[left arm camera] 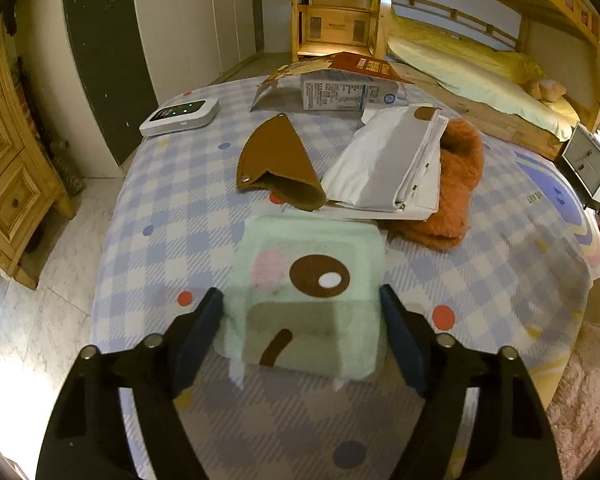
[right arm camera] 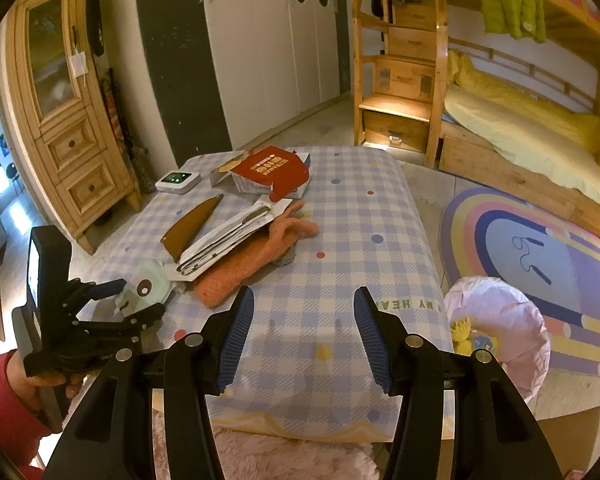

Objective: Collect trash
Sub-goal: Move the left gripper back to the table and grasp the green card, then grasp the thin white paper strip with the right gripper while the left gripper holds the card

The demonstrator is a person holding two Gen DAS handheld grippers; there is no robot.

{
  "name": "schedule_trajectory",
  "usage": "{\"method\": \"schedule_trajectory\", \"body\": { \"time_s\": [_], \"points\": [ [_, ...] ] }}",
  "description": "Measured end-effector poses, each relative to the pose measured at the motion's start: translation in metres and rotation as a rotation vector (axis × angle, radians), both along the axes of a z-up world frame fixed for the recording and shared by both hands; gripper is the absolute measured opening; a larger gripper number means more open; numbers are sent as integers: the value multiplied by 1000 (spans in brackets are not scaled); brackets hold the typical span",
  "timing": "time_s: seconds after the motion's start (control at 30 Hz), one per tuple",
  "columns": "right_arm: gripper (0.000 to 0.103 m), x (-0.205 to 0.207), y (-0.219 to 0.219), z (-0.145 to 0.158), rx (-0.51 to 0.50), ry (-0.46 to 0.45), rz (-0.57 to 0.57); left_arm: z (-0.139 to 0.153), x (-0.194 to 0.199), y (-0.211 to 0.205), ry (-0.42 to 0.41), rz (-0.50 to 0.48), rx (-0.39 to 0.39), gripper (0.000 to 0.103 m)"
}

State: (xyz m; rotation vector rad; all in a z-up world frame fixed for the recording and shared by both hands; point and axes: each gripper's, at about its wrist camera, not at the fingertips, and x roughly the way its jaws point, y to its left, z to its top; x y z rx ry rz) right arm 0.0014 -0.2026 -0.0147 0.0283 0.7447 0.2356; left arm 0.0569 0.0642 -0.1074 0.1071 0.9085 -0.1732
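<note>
Left gripper [left arm camera: 302, 332] astride soft square cloth [left arm camera: 306, 292]

fuzzy orange cloth [left arm camera: 456, 184], checked cloth cover [left arm camera: 160, 200]

Left wrist view, close above the checked desk [left arm camera: 148, 216], looks steeply down its claw [left arm camera: 302, 340]; right wrist view, farther back, shares desk [right arm camera: 360, 220] and bunk bed [right arm camera: 520, 136].

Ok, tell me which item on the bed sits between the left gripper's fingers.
The pale green cartoon-face packet, closest to the left gripper; the brown pouch and the white papers lie farther away.
</note>
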Motion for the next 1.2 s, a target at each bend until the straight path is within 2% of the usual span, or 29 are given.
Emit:
{"method": "schedule_trajectory", "body": {
  "time_s": [0.03, 0.27, 0.47, 0.6, 0.8, 1.03, 1.2],
  "points": [
    [53, 0, 0, 0, 0, 0, 1, 1, -2, 0, 1, -1, 0, 65],
    [53, -1, 3, 1, -8, -2, 12, 18, -22, 17, -2, 32, -103, 49],
    [53, 5, 14, 1, -11, 2, 35, 60, -39, 35, -105, 72, -171, 48],
    [53, 15, 26, 2, -23, -6, 60, 76, -34, 42, -148, 92, -204, 48],
    [53, 43, 43, 4, -44, -21, 95, 82, -7, 49, -164, 129, -217, 48],
    [53, 97, 71, -5, -110, -34, 123, 81, 35, 54, -181, 163, -214, 48],
    [69, 139, 82, -19, -146, -23, 130, 78, 58, 54, -178, 170, -217, 48]
  ]
}}
